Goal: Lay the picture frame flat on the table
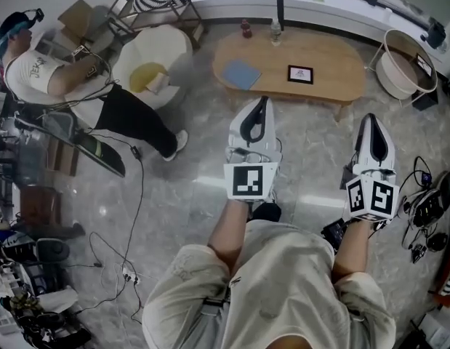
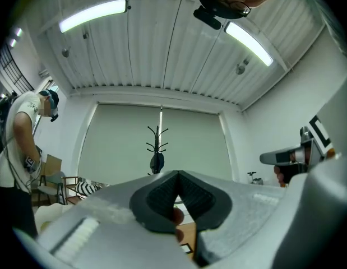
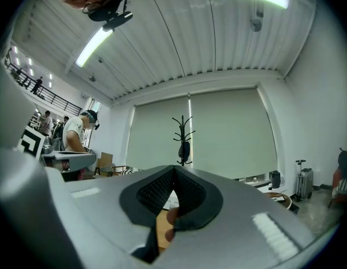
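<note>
Head view first. I'm standing well back from the wooden table (image 1: 334,64) with both grippers out in front of me. My left gripper (image 1: 262,102) points toward the table's near edge, and my right gripper (image 1: 371,119) is alongside it, off to the right. There's the picture frame (image 1: 300,74), dark-edged, on the tabletop right of centre. A blue pad (image 1: 240,73) is to its left and a bottle (image 1: 275,31) stands at the far edge. From up here I can't tell whether the frame lies flat or leans. A person (image 1: 35,67) is over at the far left.

Now the left gripper view. The jaws are together, the dark pads meet at the tips, and there's nothing between them. A coat stand (image 2: 156,147) rises straight ahead against the pale blind. A sliver of the table shows in the gap under the tips. My other gripper pokes in at the right edge.

On to the right gripper view, and it's the same story. The jaws are pressed closed and hold nothing. The coat stand is just above the tips. My left gripper shows at the left edge, with the person behind it.
</note>
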`<move>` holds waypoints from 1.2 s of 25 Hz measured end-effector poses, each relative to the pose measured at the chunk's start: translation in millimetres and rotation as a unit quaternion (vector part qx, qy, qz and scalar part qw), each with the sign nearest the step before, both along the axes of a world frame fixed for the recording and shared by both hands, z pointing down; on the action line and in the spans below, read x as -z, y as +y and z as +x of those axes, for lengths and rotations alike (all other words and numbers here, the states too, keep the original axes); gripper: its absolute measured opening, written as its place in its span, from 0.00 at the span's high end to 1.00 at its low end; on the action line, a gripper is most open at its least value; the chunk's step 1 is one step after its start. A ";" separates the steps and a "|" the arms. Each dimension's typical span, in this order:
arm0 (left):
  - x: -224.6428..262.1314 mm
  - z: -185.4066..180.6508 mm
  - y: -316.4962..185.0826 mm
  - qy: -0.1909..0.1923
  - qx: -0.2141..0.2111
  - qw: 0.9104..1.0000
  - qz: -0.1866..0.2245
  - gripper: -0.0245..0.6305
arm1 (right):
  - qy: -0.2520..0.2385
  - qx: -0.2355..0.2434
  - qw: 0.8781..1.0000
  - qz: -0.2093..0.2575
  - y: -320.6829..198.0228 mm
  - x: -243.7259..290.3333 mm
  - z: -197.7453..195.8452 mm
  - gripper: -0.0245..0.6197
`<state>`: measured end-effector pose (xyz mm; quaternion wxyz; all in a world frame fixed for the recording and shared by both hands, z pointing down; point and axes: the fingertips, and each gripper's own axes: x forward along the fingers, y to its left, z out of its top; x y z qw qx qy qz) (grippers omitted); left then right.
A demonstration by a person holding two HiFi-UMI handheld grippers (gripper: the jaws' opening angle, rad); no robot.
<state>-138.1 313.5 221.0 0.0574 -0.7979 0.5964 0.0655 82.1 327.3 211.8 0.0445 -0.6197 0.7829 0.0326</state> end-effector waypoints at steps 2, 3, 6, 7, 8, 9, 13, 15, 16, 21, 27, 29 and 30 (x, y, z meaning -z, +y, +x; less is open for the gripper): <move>2.2 -11.3 -16.5 -0.003 -0.002 1.000 0.003 0.96 | 0.003 -0.002 1.000 0.001 -18.5 2.2 -11.5 0.96; 3.2 -16.1 -24.6 -0.005 -0.003 1.000 0.005 0.96 | 0.004 -0.003 1.000 0.002 -27.3 3.2 -16.1 0.96; 4.9 -26.6 -48.1 -0.005 -0.004 1.000 0.008 0.96 | 0.003 -0.008 1.000 0.003 -49.6 6.8 -26.8 0.96; 5.1 -29.6 -54.8 -0.004 -0.004 1.000 0.006 0.96 | 0.003 -0.009 1.000 0.002 -55.6 7.7 -30.0 0.96; 5.2 -32.4 -61.0 -0.004 -0.005 1.000 0.003 0.96 | 0.004 -0.010 1.000 0.002 -61.3 8.5 -33.1 0.96; 5.7 -34.9 -67.1 -0.006 -0.005 1.000 0.001 0.96 | 0.003 -0.011 1.000 0.002 -66.7 9.2 -35.6 0.96; 7.0 -38.1 -87.2 -0.004 -0.011 1.000 0.009 0.96 | 0.003 -0.016 1.000 -0.002 -85.1 4.7 -39.3 0.96; 3.7 -36.1 -95.4 -0.003 -0.013 1.000 0.007 0.96 | 0.002 -0.018 1.000 -0.001 -94.7 2.0 -37.4 0.96; 1.1 -34.7 -99.8 -0.003 -0.014 1.000 0.005 0.96 | -0.004 -0.018 1.000 0.001 -98.7 0.6 -35.9 0.96; -6.2 -21.0 -125.3 -0.009 -0.017 1.000 0.012 0.96 | -0.012 -0.020 1.000 0.009 -118.9 -5.4 -20.2 0.96; -7.1 -0.2 -176.3 -0.018 -0.007 1.000 0.010 0.96 | -0.014 -0.015 1.000 0.009 -179.4 -6.0 2.0 0.96; -6.4 5.0 -194.5 -0.022 -0.004 1.000 0.010 0.96 | -0.008 -0.011 1.000 0.009 -200.5 -5.1 4.6 0.96; -5.7 7.4 -204.3 -0.023 -0.003 1.000 0.010 0.96 | -0.007 -0.008 1.000 0.008 -210.9 -5.6 5.6 0.96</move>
